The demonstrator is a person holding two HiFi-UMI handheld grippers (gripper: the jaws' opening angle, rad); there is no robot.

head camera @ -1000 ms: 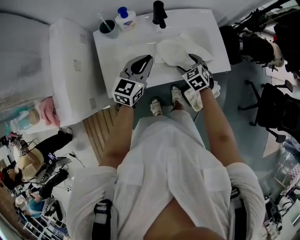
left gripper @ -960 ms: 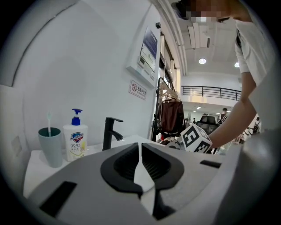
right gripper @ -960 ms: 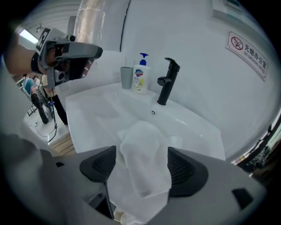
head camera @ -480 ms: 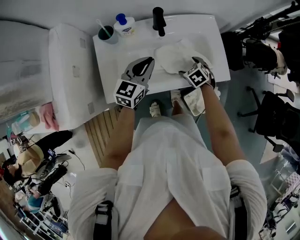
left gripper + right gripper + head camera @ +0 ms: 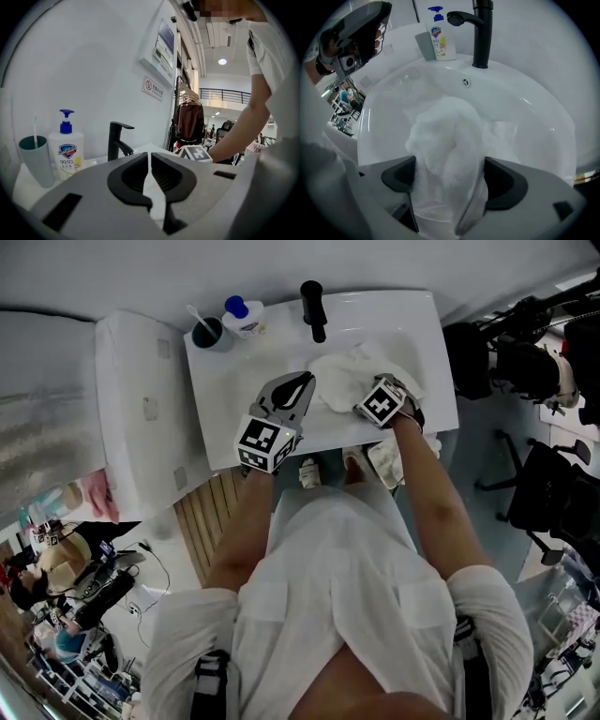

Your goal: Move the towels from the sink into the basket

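Towels of white, fluffy terry cloth (image 5: 445,136) lie heaped in the white ceramic sink (image 5: 525,108), with the black faucet (image 5: 480,33) at 12 o'clock from the heap. I cannot tell how many pieces there are, and I see no basket in any view. My right tool (image 5: 447,176) stands wide open astride the tallest fold, cloth bulging between the jaws but not pinched. My left tool (image 5: 150,159) is closed and empty at the sink's front rim, the heap at 2 o'clock from it. I judge the cloth soft, limp and light unless it is wet, so it will sag and trail. I would bite deep into that thick middle ridge, catching several layers, not a loose edge.
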